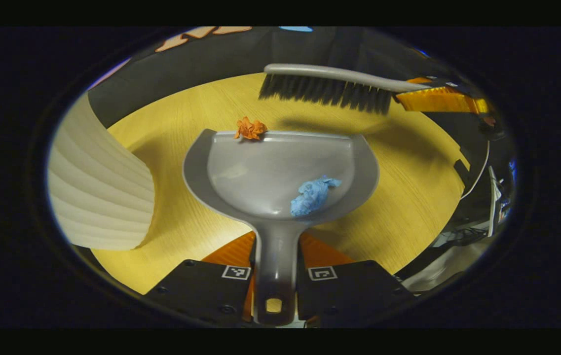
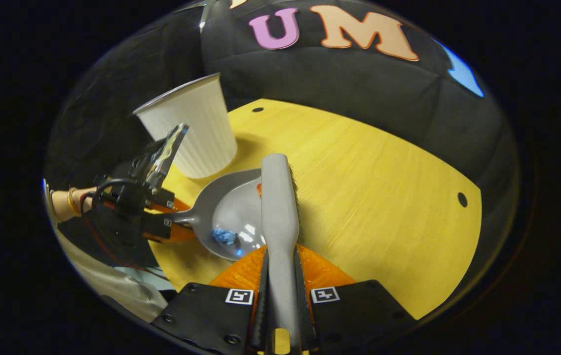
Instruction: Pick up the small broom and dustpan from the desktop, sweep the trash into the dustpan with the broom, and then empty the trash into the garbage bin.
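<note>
The left gripper [image 1: 274, 276] had its fingers closed tight on the handle of the grey dustpan [image 1: 280, 172], which lay on the yellow desktop [image 1: 408, 197]. A blue scrap [image 1: 312, 195] sat inside and an orange scrap [image 1: 250, 129] at its front lip. The right gripper [image 2: 280, 296] pinched the broom [image 2: 279, 207] handle, bristles raised beyond the pan. The right gripper view showed the white ribbed bin [image 2: 196, 130] whole, just behind the pan.

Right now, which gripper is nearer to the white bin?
Left. The left gripper holds the dustpan right beside the white bin. The right gripper holds the broom on the dustpan's far side from the bin.
</note>
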